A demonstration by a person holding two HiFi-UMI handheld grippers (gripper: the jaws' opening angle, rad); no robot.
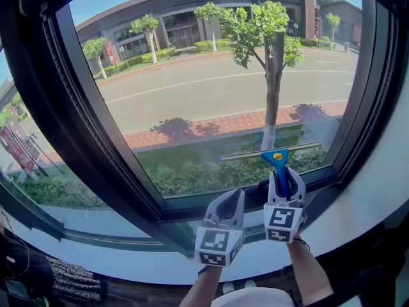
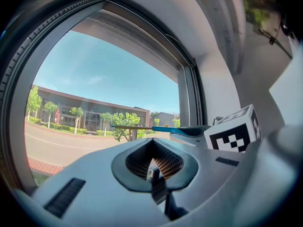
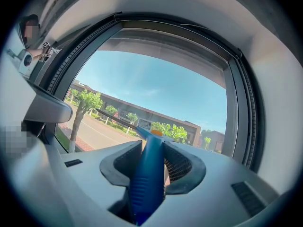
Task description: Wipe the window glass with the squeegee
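Glass (image 1: 211, 88) is meeting the squeegee's (image 1: 276, 162) thin blade (image 1: 255, 153); right hand-held gripper (image 3: 152, 161) is clenching its ribbed blue handle (image 3: 146, 186), left hand-held gripper (image 2: 154, 161) hanging closed, empty.

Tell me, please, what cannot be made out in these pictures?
Head view: whether the squeegee blade touches the window glass; too thin to tell.
Right gripper view: the handle's lower end, hidden between the fingers of the right gripper.
Head view: the window's top, cut off by the edge.

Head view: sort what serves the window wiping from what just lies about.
In the job: blue-handled squeegee with a long thin blade; clear window glass; right gripper, shut on the handle.
Just about: left gripper, shut and empty; white sill; grey speckled fabric, lower left.
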